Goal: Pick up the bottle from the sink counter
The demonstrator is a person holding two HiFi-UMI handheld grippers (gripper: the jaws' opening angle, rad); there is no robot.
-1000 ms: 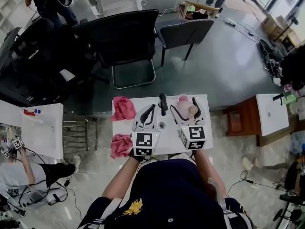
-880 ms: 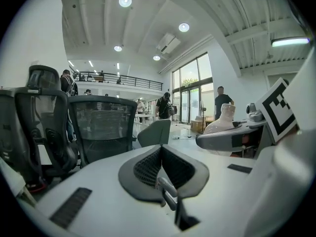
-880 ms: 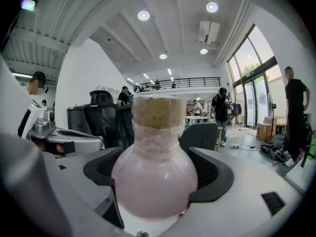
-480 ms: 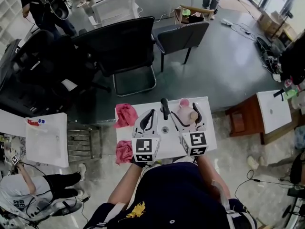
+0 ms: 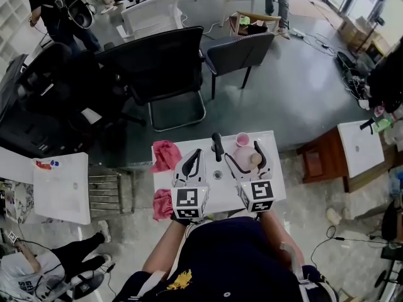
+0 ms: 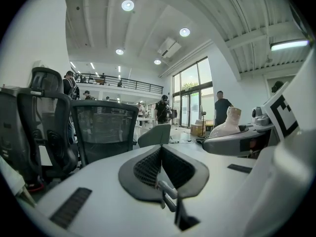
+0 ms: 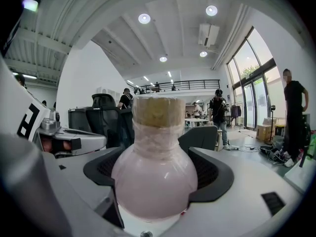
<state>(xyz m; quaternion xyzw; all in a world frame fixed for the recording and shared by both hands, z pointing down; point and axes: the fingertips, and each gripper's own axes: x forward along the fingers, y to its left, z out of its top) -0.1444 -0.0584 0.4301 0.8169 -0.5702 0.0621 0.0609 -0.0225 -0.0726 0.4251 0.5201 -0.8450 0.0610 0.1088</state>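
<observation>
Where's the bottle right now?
The bottle sits between the right tool's jaws; in the head view, right of the faucet, near the pink cup.

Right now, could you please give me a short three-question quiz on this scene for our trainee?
1. True or false: the left tongs are shut and empty.
2. What do the right tongs hold? A. faucet B. bottle C. cup
3. How many red cloths lie at the left side of the counter?
Key: 1 true; 2 B; 3 two.
</observation>
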